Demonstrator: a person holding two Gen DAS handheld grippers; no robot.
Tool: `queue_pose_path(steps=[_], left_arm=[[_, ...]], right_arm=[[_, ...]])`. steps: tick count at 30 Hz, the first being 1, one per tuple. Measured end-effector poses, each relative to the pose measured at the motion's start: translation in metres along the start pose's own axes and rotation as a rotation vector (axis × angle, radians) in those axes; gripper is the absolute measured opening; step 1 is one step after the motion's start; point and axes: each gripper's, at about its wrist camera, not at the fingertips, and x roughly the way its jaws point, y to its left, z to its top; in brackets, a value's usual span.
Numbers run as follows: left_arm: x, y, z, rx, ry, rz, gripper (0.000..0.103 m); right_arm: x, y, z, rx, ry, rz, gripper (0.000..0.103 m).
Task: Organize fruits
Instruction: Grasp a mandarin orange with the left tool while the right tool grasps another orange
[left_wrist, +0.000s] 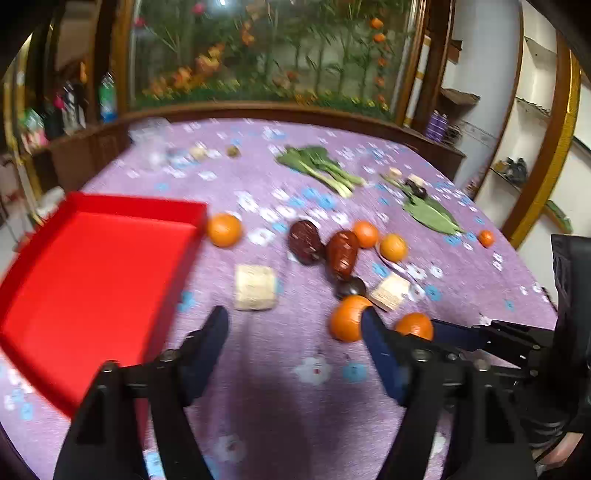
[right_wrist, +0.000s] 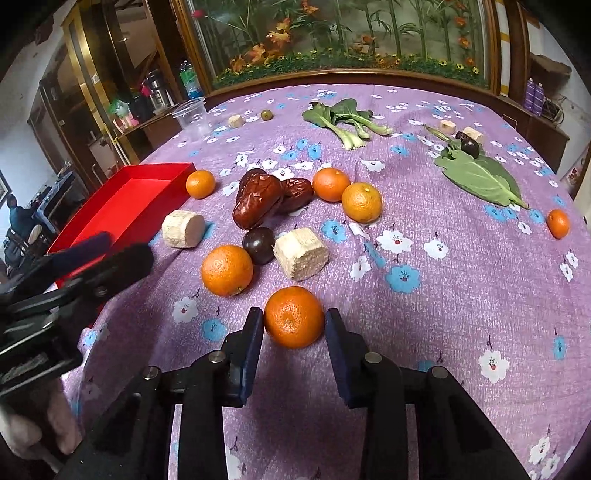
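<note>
Several oranges, two dark red dates (right_wrist: 264, 197) and a dark plum (right_wrist: 258, 244) lie on the purple flowered cloth. An empty red tray (left_wrist: 85, 266) sits at the left; it also shows in the right wrist view (right_wrist: 125, 206). My right gripper (right_wrist: 294, 325) is shut on the nearest orange (right_wrist: 293, 316), its pads touching both sides. In the left wrist view that orange (left_wrist: 413, 325) sits past my right gripper (left_wrist: 458, 332). My left gripper (left_wrist: 293, 321) is open and empty over bare cloth, with another orange (left_wrist: 345, 317) by its right fingertip.
Pale cork-like cylinders (right_wrist: 183, 229) (right_wrist: 301, 253) lie among the fruit. Bok choy (right_wrist: 343, 118), a large green leaf (right_wrist: 480, 177), a clear plastic cup (right_wrist: 192, 118) and a lone orange (right_wrist: 558, 222) lie farther back. A wooden ledge borders the table's far edge.
</note>
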Motion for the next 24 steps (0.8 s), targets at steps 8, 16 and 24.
queue_pose_path(steps=[8, 16, 24], left_arm=[[0.034, -0.022, 0.007, 0.081, 0.068, -0.073, 0.063], [0.046, -0.043, 0.005, 0.149, 0.131, -0.148, 0.034], [0.029, -0.037, 0.002, 0.135, 0.086, -0.087, 0.032]], right_arm=[[0.002, -0.003, -0.002, 0.006, 0.019, 0.022, 0.037], [0.006, 0.001, -0.002, -0.011, 0.035, 0.020, 0.037], [0.005, 0.006, -0.003, -0.039, 0.028, 0.009, 0.030]])
